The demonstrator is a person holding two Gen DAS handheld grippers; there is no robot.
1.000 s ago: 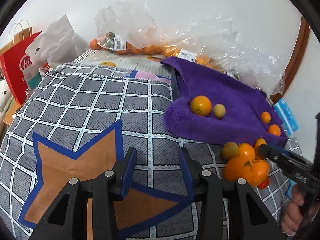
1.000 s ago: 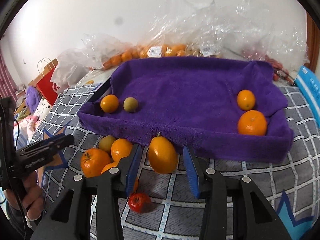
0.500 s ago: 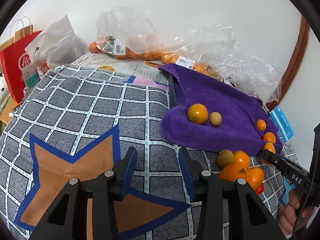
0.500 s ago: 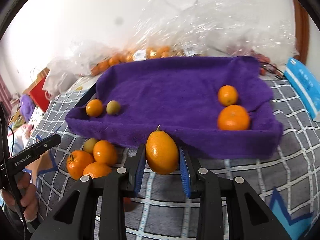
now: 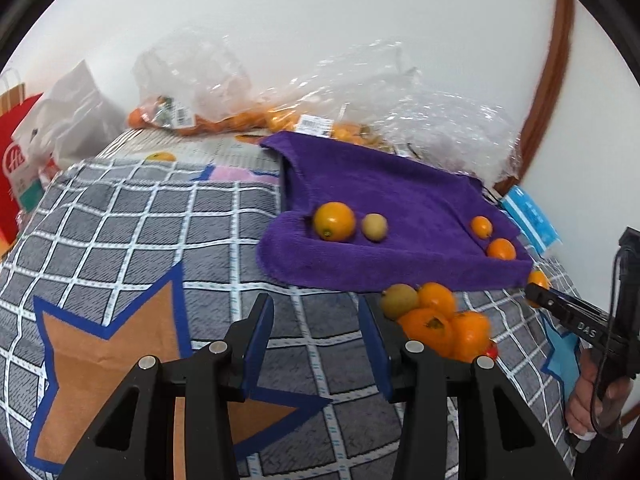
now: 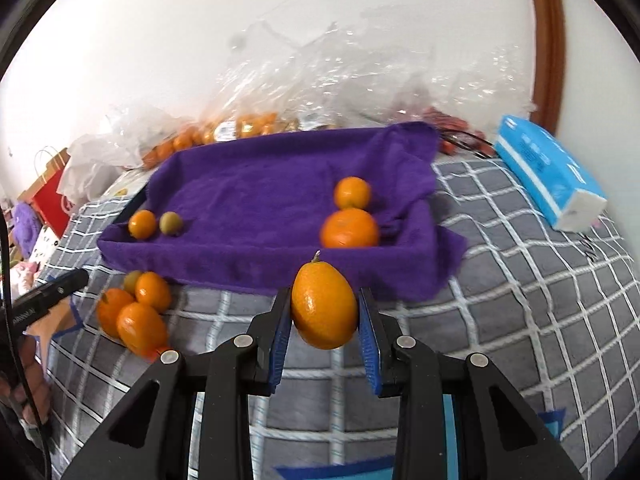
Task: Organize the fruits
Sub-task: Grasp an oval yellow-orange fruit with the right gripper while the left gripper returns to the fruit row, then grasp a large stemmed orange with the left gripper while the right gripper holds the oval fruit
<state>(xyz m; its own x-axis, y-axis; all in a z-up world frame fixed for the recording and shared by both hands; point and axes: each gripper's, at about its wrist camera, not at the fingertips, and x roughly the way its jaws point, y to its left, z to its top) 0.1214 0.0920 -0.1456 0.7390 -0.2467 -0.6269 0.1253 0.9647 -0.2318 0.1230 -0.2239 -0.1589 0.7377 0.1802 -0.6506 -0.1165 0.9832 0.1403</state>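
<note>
purple towel (image 6: 260, 196) lines a shallow tray on the checked cover, and four fruits lie in it already — two at the left end, two at the right. the right gripper (image 6: 325, 322) is clamped on an oval orange fruit (image 6: 323, 309), held by its wide middle just before the towel's front edge, with the small stem pointing up. the fruit looks firm but smooth-skinned, and i judge it light; a grip across the widest part is good, because nearer the ends it can slip out. too much pressure may bruise it. the left gripper (image 5: 316, 344) stands apart, with nothing between the blue pads, low over the cover. a small pile of loose fruits (image 5: 434, 322) waits just beside the towel's front edge — probably the next ones to take.
</note>
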